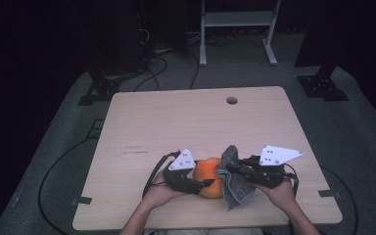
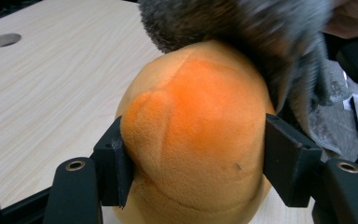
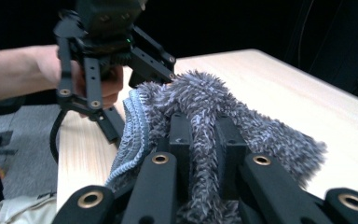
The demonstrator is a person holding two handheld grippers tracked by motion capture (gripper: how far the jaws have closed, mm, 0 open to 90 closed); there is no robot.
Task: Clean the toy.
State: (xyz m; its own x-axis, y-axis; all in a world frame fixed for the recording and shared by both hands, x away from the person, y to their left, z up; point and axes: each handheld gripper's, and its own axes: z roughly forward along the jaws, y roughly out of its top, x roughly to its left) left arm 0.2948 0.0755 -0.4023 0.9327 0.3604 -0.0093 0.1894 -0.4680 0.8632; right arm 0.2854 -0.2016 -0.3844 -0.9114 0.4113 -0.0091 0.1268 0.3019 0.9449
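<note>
- Orange plush ball (image 1: 210, 177) is clamped between the pads of the left gripper (image 1: 206, 183), near edge of table (image 1: 176, 117), centre.
- Grey cloth (image 1: 234, 181) is pinched tight in the right gripper (image 1: 226, 168), draped against the ball's right side.

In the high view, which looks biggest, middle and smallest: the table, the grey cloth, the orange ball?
1. Table, by far the biggest.
2. Grey cloth.
3. Orange ball, though the cloth and the left gripper hide part of it, so cloth and ball may be closer in size than they look.
</note>
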